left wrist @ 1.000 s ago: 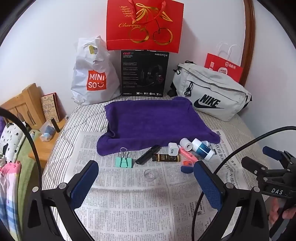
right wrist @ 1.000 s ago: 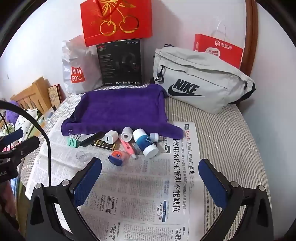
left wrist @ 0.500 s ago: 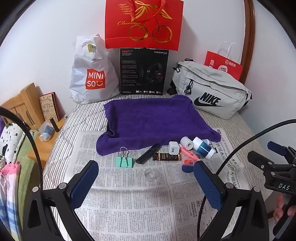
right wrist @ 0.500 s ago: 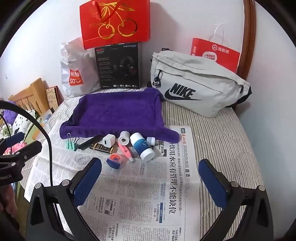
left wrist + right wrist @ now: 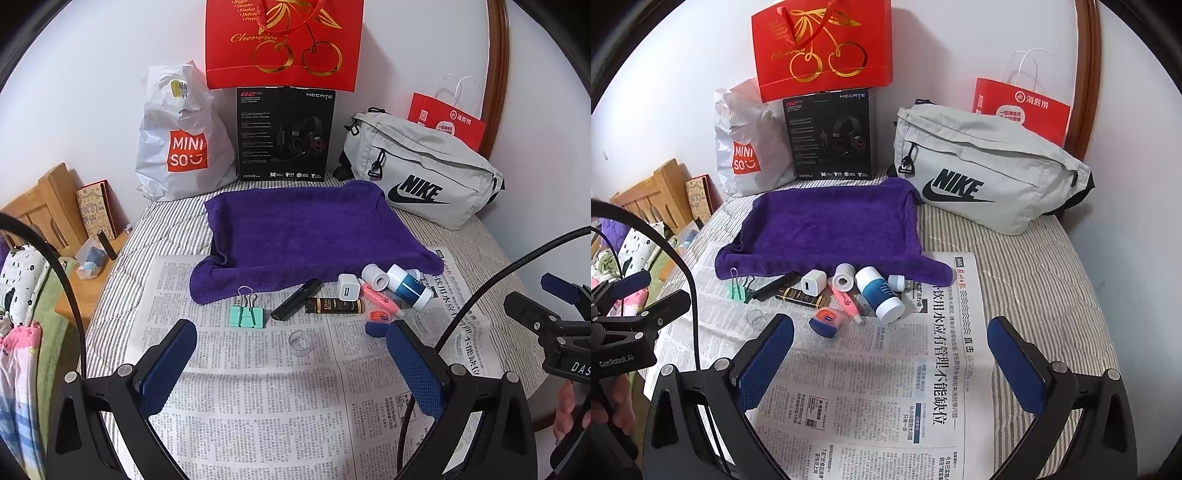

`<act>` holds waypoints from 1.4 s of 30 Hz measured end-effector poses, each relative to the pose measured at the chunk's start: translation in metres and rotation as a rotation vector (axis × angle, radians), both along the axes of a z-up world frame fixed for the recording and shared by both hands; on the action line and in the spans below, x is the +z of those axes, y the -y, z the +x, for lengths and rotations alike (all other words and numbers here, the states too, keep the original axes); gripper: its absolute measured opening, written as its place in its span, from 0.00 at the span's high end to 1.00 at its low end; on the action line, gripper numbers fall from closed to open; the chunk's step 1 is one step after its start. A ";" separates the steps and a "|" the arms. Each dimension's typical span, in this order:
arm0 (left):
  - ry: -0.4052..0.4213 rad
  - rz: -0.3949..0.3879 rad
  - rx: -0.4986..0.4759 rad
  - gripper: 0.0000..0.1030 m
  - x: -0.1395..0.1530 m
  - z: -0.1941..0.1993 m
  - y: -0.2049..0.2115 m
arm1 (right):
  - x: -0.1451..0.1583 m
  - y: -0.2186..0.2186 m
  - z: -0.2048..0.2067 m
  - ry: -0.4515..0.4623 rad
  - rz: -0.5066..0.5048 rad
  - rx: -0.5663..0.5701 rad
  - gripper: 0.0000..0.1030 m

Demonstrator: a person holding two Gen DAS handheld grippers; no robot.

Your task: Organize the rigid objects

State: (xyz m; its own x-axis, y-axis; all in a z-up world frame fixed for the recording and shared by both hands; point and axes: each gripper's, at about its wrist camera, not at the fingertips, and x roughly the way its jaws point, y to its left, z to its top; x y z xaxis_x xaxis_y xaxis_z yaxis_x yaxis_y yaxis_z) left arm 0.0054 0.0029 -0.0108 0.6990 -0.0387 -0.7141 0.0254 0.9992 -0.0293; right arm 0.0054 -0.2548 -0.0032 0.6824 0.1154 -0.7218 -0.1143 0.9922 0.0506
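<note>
We hold the left gripper and the right gripper above the newspaper, both spread wide and empty. The small items lie in a row along the near edge of the purple towel: green binder clip, black stick, white charger, pink tube, white-and-blue bottle. A clear cap sits apart, nearer us.
</note>
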 end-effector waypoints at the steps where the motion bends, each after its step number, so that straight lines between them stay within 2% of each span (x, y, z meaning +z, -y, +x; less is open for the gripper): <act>1: 0.000 -0.001 0.000 0.00 0.000 0.000 0.000 | 0.000 0.000 0.000 -0.003 -0.002 0.001 0.00; 42: -0.005 0.017 -0.003 0.00 0.003 -0.003 -0.005 | 0.009 0.001 -0.008 0.019 -0.002 0.001 0.00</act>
State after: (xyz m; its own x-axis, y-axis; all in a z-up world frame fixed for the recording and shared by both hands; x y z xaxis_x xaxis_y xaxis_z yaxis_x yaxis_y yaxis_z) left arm 0.0023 0.0079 -0.0073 0.6952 -0.0289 -0.7182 0.0283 0.9995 -0.0128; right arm -0.0030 -0.2554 0.0054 0.6959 0.1147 -0.7089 -0.1160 0.9922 0.0467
